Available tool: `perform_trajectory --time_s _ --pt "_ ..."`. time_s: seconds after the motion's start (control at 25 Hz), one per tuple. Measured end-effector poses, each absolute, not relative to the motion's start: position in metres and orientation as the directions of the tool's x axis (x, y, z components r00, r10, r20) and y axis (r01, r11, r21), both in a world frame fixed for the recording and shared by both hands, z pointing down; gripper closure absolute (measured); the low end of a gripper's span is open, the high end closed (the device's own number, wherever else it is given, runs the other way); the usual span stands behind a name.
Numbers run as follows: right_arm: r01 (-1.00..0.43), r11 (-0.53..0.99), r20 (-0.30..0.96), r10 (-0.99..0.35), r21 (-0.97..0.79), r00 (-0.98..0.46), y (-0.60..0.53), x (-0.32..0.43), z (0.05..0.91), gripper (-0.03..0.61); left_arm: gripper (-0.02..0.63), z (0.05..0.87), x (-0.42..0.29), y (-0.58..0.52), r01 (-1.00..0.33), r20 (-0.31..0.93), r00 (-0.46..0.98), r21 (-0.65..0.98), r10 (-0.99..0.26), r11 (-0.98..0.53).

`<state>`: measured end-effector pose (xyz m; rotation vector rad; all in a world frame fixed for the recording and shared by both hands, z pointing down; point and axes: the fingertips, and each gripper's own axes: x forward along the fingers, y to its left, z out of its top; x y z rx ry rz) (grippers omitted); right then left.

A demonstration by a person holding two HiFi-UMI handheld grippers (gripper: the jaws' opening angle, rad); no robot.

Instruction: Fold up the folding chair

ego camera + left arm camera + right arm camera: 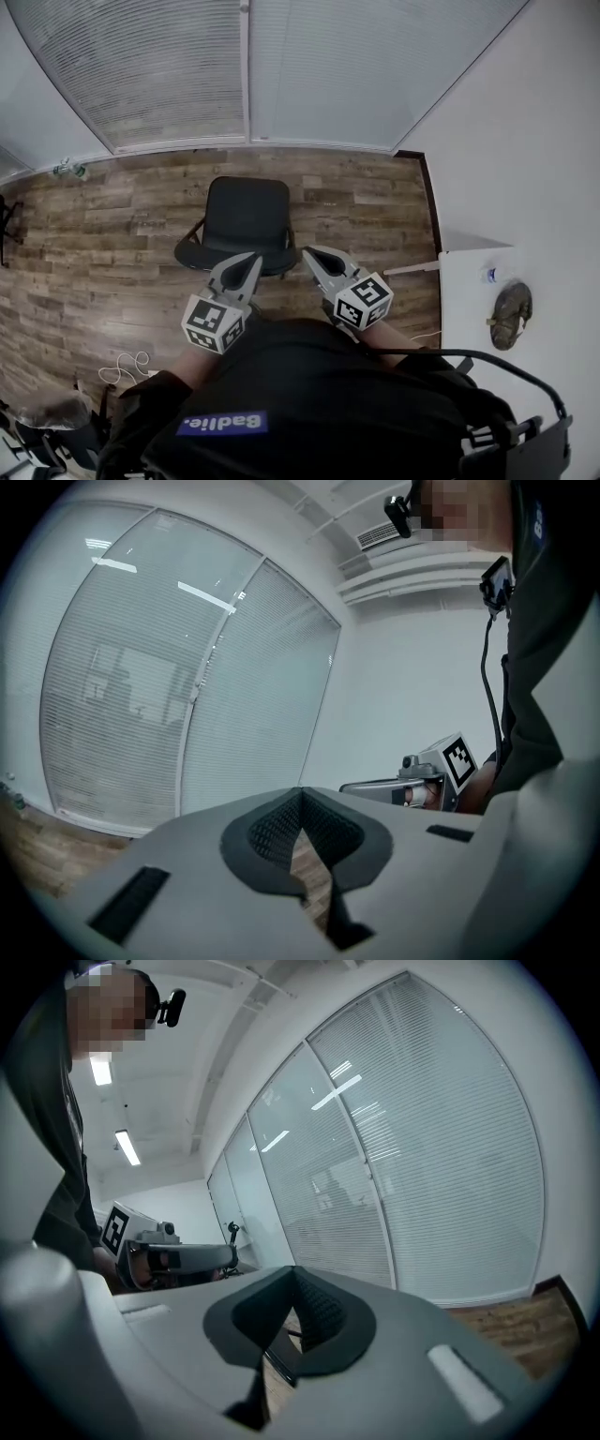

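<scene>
Left gripper: your left gripper (250, 262) has its jaws pressed together with nothing between them. You're carrying nothing.
Right gripper: same story on your right gripper (312, 254): jaws closed and empty, level with its partner.
Chair's place: the folding chair (246, 214) stands open on the wood floor (112, 244), just ahead of both tips and lower. Its seat's near edge lies between the two grippers.
Facing: the backrest is on the far side from your tips and the seat on the near side, so it looks to face you.
Long axis: the tall line runs up the backrest, and the seat juts out from it toward your grippers.
Handling: I'd judge it to be a stiff frame with a lightly padded seat. It's too weighty for a loose pinch and apt to swing at its hinge once the seat lifts.
Where to take hold: open up first. Take the seat's front edge with one gripper and the backrest's top edge with the other.
Watch: keep your jaws clear of the hinge.
</scene>
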<state>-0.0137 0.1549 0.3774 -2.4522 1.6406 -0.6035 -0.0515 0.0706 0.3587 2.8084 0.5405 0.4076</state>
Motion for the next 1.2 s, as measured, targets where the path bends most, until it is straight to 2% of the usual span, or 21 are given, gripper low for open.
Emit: perform_trajectory --time_s 0.36,0.64,0.84,1.2 --pt "-0.867 -0.368 0.277 -0.919 -0.336 0.282 0.108 0.025 0.384 0.577 0.609 0.375 -0.025 0.020 0.256 0.246 0.906 0.329 0.345 -0.909" --pt "-0.891 -0.278 0.267 -0.945 -0.358 0.188 0.100 0.057 0.392 0.577 0.609 0.374 -0.002 0.018 0.171 0.241 0.936 0.320 0.255 -0.932" --pt "-0.910 -0.211 0.265 -0.957 -0.358 0.118 0.108 0.096 0.389 0.577 0.609 0.377 0.014 0.015 0.030 0.270 0.954 0.344 0.129 -0.939" --pt "-0.909 -0.094 0.280 -0.960 -0.405 -0.025 0.133 0.154 0.424 0.577 0.609 0.408 0.034 0.022 -0.262 0.367 0.925 0.438 -0.095 -0.860"
